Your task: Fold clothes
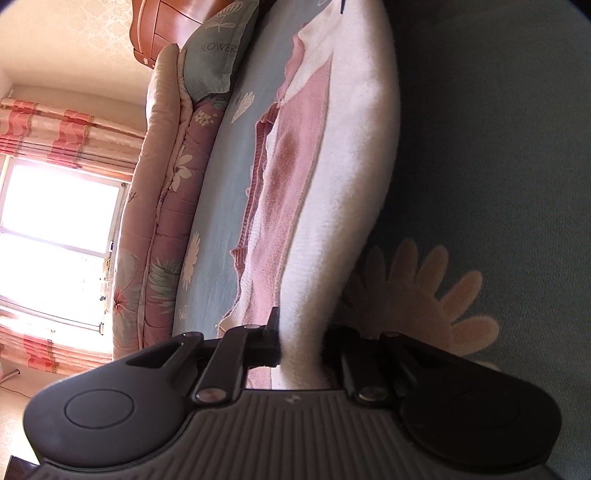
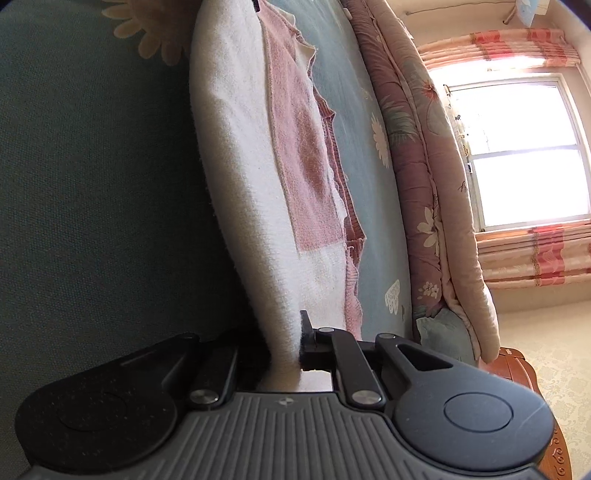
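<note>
A white and pink knitted garment (image 1: 332,155) lies along the blue-green bedsheet (image 1: 498,147). Its near white edge is folded up and runs back between the black fingers of my left gripper (image 1: 301,343), which is shut on it. In the right wrist view the same garment (image 2: 251,155) stretches away from me, and my right gripper (image 2: 286,343) is shut on its white edge at the other end. The cloth hangs taut between the two grips, lifted a little off the sheet (image 2: 92,184). A pink ribbed hem (image 2: 340,162) shows on the far side.
A rolled pink floral quilt (image 1: 166,206) and a blue pillow (image 1: 218,51) lie along the bed's far side. Behind them are a bright window (image 2: 517,155) with pink curtains (image 1: 62,129) and a wooden headboard (image 1: 166,26). A wooden bed corner (image 2: 524,373) is at the right.
</note>
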A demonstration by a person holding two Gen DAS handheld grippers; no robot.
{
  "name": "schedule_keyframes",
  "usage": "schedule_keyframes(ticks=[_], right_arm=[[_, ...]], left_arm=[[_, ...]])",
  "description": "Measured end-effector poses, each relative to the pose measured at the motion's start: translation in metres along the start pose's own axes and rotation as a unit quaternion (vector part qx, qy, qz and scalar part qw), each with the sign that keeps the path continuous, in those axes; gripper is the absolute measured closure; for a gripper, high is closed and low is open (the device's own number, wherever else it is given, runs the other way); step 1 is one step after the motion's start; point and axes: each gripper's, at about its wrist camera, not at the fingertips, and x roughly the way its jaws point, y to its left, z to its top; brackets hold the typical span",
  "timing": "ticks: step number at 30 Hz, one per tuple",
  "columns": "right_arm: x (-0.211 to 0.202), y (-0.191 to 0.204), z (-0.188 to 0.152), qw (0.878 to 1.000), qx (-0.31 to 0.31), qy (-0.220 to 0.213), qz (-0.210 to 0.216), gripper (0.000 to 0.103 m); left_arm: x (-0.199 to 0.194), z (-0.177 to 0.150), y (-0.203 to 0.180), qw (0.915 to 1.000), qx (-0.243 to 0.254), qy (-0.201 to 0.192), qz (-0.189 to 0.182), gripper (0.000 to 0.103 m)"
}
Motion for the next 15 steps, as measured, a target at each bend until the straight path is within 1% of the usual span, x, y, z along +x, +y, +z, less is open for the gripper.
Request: schedule_keyframes(ticks=[8,15], right_arm=[[-0.067,0.022,0.001,0.999,-0.01,0.0,0.048,0.09],[-0.122,0.05,0.004,0.997,-0.018,0.001,0.08,0.09]], left_arm=[[-0.063,-0.012,-0.023,0.9992,0.036,-0.006,-0.018,0.095],[-0.114,-0.024,-0.042,0.9985,0.045,-0.007,-0.029,0.095]])
